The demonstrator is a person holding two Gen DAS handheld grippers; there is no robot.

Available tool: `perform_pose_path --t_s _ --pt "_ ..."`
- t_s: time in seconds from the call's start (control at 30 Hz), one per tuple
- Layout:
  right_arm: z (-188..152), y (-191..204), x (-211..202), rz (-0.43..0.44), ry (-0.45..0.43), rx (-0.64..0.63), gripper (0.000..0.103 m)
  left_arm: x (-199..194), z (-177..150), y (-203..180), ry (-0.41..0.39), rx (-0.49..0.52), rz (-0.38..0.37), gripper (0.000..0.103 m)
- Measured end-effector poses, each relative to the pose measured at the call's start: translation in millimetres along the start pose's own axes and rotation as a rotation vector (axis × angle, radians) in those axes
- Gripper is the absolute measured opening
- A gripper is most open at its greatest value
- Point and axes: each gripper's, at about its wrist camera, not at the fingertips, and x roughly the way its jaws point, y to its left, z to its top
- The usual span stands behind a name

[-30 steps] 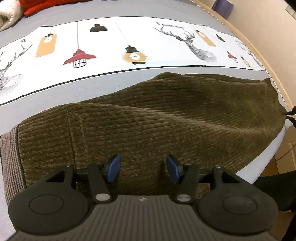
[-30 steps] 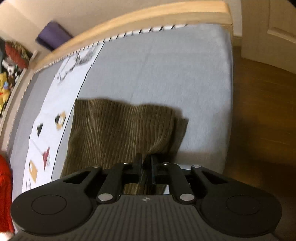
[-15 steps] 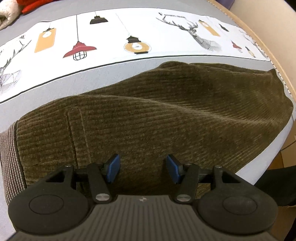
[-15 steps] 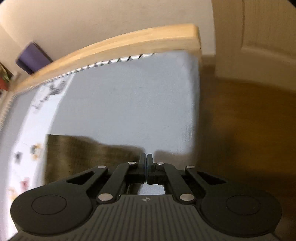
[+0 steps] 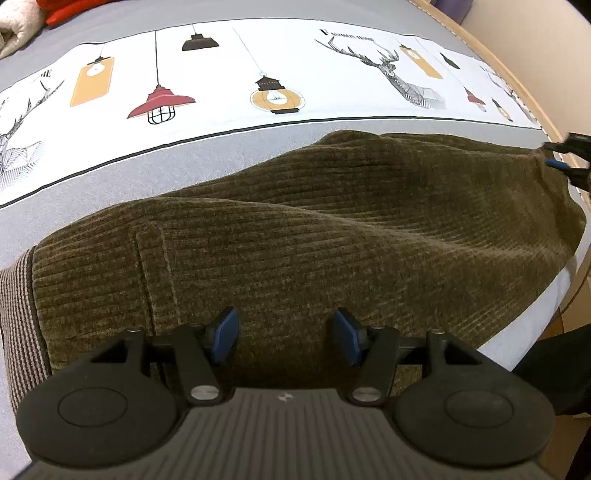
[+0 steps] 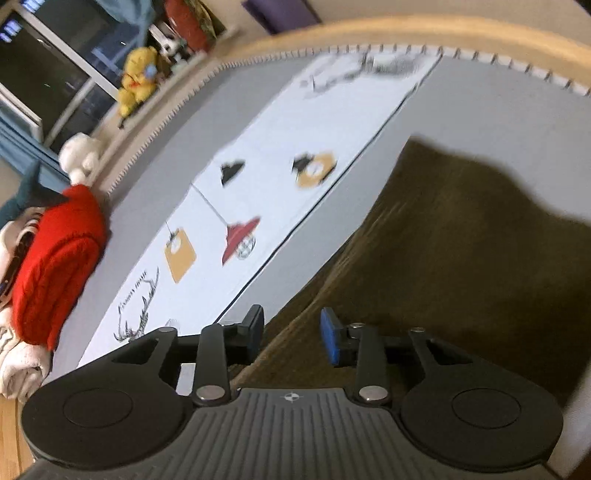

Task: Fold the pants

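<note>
Olive corduroy pants (image 5: 332, 229) spread flat across the grey part of the bed (image 5: 110, 177), waistband (image 5: 18, 314) at the left edge, leg ends toward the wooden bed frame (image 6: 424, 35). Right tongs (image 6: 291, 336) now spread apart over the edge of the cloth, holding nothing; pressed together a second ago, and since swung round to face along the bed, view blurred by motion. Left tongs (image 5: 284, 336) unchanged: spread, hovering above the hip area, gripping nothing. Release by the right tongs probably marks one placement or smoothing step done. Next fold not yet begun; fresh grips likely needed. Red garment (image 6: 55, 258) and white bundle (image 6: 18, 365) lying well apart from the pants.
</note>
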Motion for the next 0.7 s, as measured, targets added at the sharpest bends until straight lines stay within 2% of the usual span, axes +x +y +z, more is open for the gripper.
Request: perform_pose_path --t_s 0.13,0.17,0.2,0.27,0.33,0.4,0.5,0.57,0.6,0.63,0.7 --pt "1 16 40 -0.118 0.053 0.031 0.034 1 1 1 0.0 -0.001 -0.003 0.063" --pt "0 20 46 -0.172 0.056 0.027 0.023 1 1 1 0.0 -0.001 -0.005 0.063" --pt "0 22 50 -0.23 0.051 0.028 0.006 1 2 2 -0.001 -0.001 -0.007 0.063" --pt "1 25 44 -0.234 -0.013 0.088 0.004 -1 2 4 -0.017 0.001 -0.002 0.063" --pt "0 31 32 -0.214 -0.132 0.09 0.003 -8 6 7 -0.072 -0.016 0.008 0.062" --pt "-1 34 28 -0.198 -0.197 0.075 0.004 -20 10 14 -0.147 -0.066 -0.03 0.062" --pt "0 15 36 -0.172 -0.15 0.152 0.006 -31 14 24 -0.213 -0.126 -0.036 0.054" --pt "3 0 34 -0.171 -0.109 0.191 0.013 -30 15 30 -0.211 -0.143 0.024 0.045" --pt "6 -2 31 -0.182 -0.113 0.19 0.028 -28 15 33 -0.198 -0.154 0.059 0.044" --pt "8 -5 23 -0.203 -0.137 0.182 0.033 -25 15 39 -0.173 -0.17 0.105 0.041" --pt "12 -15 3 -0.228 -0.179 0.153 0.036 -10 10 51 -0.072 -0.201 0.215 0.028"
